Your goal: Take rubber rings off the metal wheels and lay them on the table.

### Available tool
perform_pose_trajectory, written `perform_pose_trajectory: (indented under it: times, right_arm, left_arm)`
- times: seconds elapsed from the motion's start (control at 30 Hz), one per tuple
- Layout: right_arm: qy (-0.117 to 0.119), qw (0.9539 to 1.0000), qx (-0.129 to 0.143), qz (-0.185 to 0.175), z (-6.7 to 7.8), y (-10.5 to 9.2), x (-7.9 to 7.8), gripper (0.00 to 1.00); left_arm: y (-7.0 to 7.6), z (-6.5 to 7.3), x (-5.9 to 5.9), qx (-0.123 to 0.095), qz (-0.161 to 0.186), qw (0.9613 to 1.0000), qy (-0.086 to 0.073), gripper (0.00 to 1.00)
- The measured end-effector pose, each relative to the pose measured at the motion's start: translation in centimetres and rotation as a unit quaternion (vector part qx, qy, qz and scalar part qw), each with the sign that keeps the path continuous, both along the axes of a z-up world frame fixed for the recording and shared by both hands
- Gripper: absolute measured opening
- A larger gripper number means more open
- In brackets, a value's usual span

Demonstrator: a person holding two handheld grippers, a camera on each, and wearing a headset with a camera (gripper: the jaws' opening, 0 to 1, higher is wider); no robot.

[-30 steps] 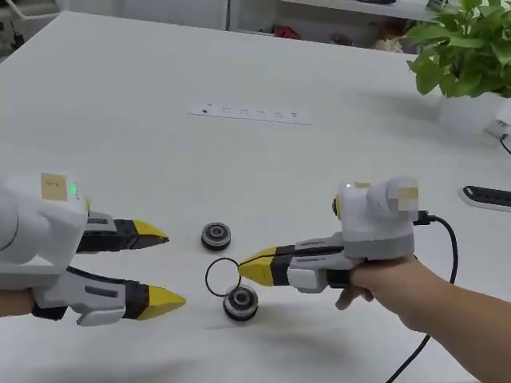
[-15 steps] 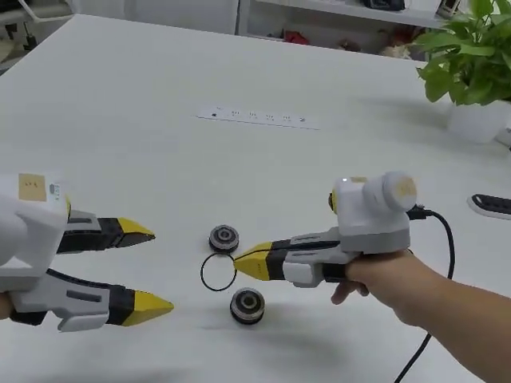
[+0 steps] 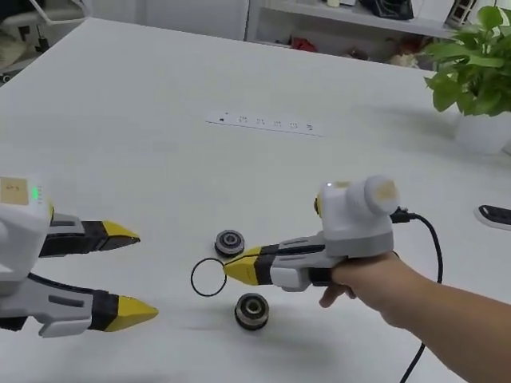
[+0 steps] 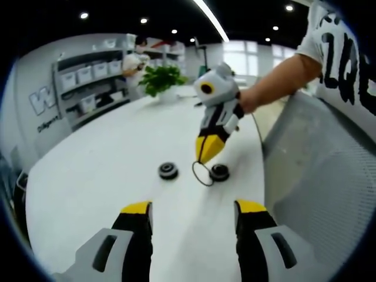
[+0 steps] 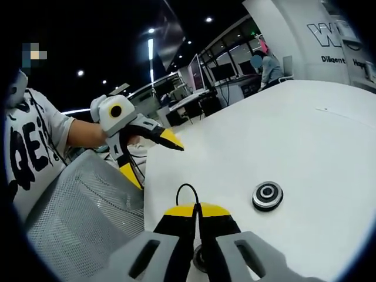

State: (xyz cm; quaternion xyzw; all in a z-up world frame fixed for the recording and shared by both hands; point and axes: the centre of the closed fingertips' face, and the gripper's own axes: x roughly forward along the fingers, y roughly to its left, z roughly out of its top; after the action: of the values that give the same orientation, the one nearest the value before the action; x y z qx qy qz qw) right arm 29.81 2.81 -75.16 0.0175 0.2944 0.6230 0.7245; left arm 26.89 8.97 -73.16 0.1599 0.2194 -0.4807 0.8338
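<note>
My right gripper (image 3: 230, 270) is shut on a thin black rubber ring (image 3: 192, 278), which hangs off its yellow tips just above the white table (image 3: 160, 159). Two small metal wheels lie near it: the far wheel (image 3: 230, 242) just behind the tips and the near wheel (image 3: 252, 310) in front of them. My left gripper (image 3: 137, 273) stands open at the left, well apart from the wheels, holding nothing. In the left gripper view its jaws (image 4: 194, 208) frame the ring (image 4: 194, 174) and both wheels (image 4: 168, 170) (image 4: 220, 172). The right gripper view shows the ring (image 5: 187, 185) above the shut tips (image 5: 197, 208).
A flush socket strip (image 3: 263, 122) sits in the table farther back. A potted plant (image 3: 479, 72) stands at the back right, and a dark flat object (image 3: 495, 214) lies at the right edge. The right gripper's black cable (image 3: 431, 239) trails toward me. A grey mesh chair (image 5: 76, 223) stands beside the table.
The right gripper has carried the ring leftward, away from the near wheel. The left gripper has drawn back to the left. The head camera has shifted as well.
</note>
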Motion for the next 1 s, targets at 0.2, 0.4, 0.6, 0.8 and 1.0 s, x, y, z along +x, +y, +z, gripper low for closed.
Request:
perform_pose_trajectory:
  times: [0.2, 0.4, 0.6, 0.8, 1.0]
  right_arm:
    - [-0.002, 0.9999, -0.009, 0.011, -0.6, 1.0, -0.3, 0.00]
    - [-0.005, 0.9996, -0.018, 0.023, -1.2, 1.9, -0.7, 0.00]
    - [-0.013, 0.9992, -0.029, 0.026, -1.8, 2.4, -0.8, 0.00]
    - [-0.026, 0.9985, -0.038, 0.029, -2.2, 2.9, -0.8, 0.00]
    - [-0.038, 0.9966, -0.055, 0.047, -3.0, 3.2, -1.3, 0.00]
  left_arm:
    - [0.3, -0.1, 0.0, 0.002, 0.003, 1.0000, 0.001, 0.57]
    - [0.6, -0.2, -0.1, 0.003, 0.006, 1.0000, 0.002, 0.57]
    - [0.8, -0.2, -0.1, 0.004, 0.010, 0.9999, 0.003, 0.57]
    - [1.1, -0.3, -0.2, 0.006, 0.012, 0.9999, 0.003, 0.57]
    - [1.3, -0.4, -0.3, 0.008, 0.014, 0.9999, 0.005, 0.57]
